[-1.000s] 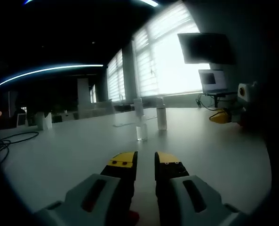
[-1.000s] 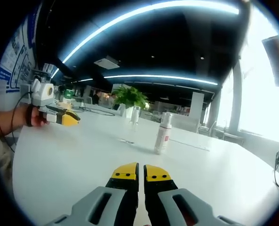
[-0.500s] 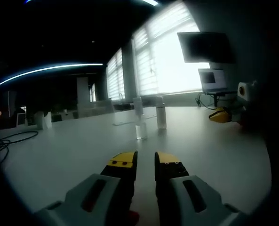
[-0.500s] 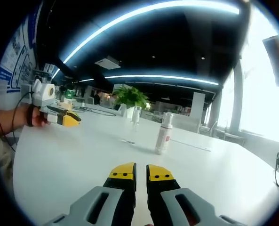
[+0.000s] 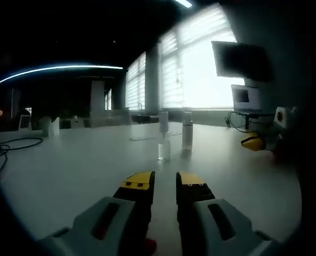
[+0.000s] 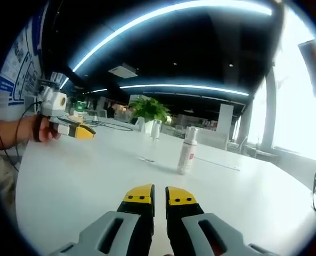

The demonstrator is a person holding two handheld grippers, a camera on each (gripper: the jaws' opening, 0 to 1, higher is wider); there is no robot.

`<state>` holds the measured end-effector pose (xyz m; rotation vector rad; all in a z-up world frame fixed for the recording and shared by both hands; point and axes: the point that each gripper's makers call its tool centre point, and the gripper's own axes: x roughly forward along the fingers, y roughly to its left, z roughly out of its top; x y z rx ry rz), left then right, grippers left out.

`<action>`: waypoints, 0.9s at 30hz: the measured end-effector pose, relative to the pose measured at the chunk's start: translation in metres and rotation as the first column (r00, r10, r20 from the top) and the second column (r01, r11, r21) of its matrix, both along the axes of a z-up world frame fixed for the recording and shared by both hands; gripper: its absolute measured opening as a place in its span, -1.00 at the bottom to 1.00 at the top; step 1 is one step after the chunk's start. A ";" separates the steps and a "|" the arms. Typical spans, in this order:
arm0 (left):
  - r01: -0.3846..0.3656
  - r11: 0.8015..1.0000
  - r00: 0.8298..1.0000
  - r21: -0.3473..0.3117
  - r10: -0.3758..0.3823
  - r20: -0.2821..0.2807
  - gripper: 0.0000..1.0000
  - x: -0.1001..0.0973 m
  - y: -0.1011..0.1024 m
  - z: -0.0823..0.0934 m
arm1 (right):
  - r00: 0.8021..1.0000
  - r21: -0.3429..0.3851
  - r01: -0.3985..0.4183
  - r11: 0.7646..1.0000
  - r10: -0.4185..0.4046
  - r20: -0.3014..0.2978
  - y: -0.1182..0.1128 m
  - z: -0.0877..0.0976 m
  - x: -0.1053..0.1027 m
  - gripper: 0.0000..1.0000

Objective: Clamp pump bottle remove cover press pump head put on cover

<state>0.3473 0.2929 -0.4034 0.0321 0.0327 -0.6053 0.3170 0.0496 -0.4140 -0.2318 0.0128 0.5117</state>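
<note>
- Nothing done yet: pump bottle (image 6: 186, 151) upright on the surface (image 6: 94, 170), well ahead, untouched.
- Left gripper (image 5: 164, 182) slightly parted, grasping nothing.
- Right gripper (image 6: 159, 195) slightly parted, also grasping nothing.
- Left to do: clamping, cover removal, pressing, recapping.

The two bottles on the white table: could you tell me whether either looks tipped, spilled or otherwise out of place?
Nothing stands out. The white pump bottle and the clear bottle both stand upright and apart on the table, with no visible spill around them.
</note>
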 end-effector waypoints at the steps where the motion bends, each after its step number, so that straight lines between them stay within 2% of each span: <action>1: 0.001 1.000 1.000 -0.004 -0.001 0.006 -0.82 0.001 -0.001 0.003 | 1.000 0.001 -0.003 1.000 0.003 -0.002 0.000 0.000 0.000 -0.92; 4: 0.007 1.000 0.999 0.007 -0.007 0.035 -0.80 0.008 -0.005 0.014 | 1.000 0.003 -0.010 1.000 0.010 -0.009 0.002 -0.001 -0.001 -0.93; 8: 0.025 0.999 0.999 0.028 -0.026 0.045 -0.79 0.017 -0.013 0.021 | 1.000 -0.001 -0.010 1.000 0.010 0.001 0.001 0.000 -0.001 -0.93; 17: 0.045 0.997 0.998 0.062 -0.047 0.031 -0.63 0.044 -0.034 0.017 | 1.000 -0.013 -0.017 1.000 0.017 -0.006 0.004 -0.002 -0.002 -0.93; 20: 0.046 0.995 0.998 0.093 -0.051 0.048 -0.61 0.055 -0.041 0.016 | 1.000 -0.001 -0.013 1.000 0.013 -0.008 0.003 -0.001 -0.002 -0.93; 27: 0.068 0.993 0.997 0.093 -0.071 0.032 -0.59 0.077 -0.059 0.016 | 1.000 -0.007 -0.011 1.000 0.011 -0.009 0.004 -0.002 -0.002 -0.94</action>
